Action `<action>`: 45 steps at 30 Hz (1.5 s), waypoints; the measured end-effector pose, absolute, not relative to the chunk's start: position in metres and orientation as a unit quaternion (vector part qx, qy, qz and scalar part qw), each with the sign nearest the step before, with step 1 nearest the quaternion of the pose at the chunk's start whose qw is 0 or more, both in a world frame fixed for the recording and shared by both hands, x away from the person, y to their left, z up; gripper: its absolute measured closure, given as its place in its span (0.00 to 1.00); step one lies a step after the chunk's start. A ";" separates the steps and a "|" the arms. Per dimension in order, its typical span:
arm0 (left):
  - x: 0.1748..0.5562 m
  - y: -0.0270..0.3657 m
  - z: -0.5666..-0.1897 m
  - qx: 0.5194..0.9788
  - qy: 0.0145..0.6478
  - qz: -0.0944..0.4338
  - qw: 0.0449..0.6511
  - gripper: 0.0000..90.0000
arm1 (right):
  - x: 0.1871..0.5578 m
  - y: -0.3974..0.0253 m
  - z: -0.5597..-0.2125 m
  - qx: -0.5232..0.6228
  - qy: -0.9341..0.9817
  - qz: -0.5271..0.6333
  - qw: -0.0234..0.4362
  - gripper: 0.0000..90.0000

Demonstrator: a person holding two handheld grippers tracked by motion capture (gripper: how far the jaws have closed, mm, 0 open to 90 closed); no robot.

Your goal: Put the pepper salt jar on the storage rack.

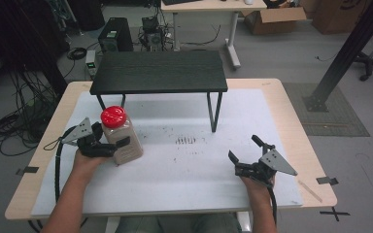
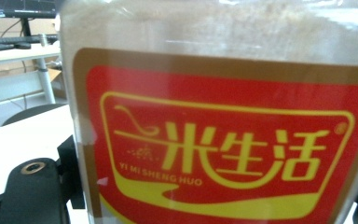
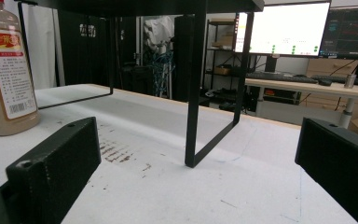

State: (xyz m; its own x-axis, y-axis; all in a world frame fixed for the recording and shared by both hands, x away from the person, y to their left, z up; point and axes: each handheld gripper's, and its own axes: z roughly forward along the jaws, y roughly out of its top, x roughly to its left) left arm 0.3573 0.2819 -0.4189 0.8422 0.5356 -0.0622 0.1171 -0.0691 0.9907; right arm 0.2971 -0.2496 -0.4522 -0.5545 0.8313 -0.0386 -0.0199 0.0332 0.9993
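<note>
Squarish clear jar (image 1: 121, 138), round red lid, clamped in left hand-held gripper (image 1: 108, 145).

Red cap (image 1: 113, 116), beige jar (image 1: 126, 143), black shelf (image 1: 159, 72).

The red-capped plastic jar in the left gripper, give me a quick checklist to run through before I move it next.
1. Left gripper closed on the red-capped clear plastic jar of beige grains: ok, the jaws stand on either side of its body.
2. Jar upright: ok, the red screw cap is on top.
3. Cap fully tightened: cannot tell.
4. Right gripper free: ok, its jaws stand open and hold nothing, well apart from the jar.
5. Top of the black wood-and-wire shelf free for a jar: ok, nothing stands on it.
6. Jar lifted off the white table mat: cannot tell, its base looks set on the mat.
</note>
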 end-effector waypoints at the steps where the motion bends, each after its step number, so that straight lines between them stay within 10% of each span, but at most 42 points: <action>1: 0.357 0.282 -0.419 0.713 0.229 0.163 0.643 0.20 | 0.297 -0.250 -0.452 0.321 0.631 0.616 0.346 0.00; 45: 0.325 0.283 -0.350 0.686 0.213 0.187 0.670 0.27 | 0.297 -0.250 -0.452 0.319 0.628 0.619 0.347 0.00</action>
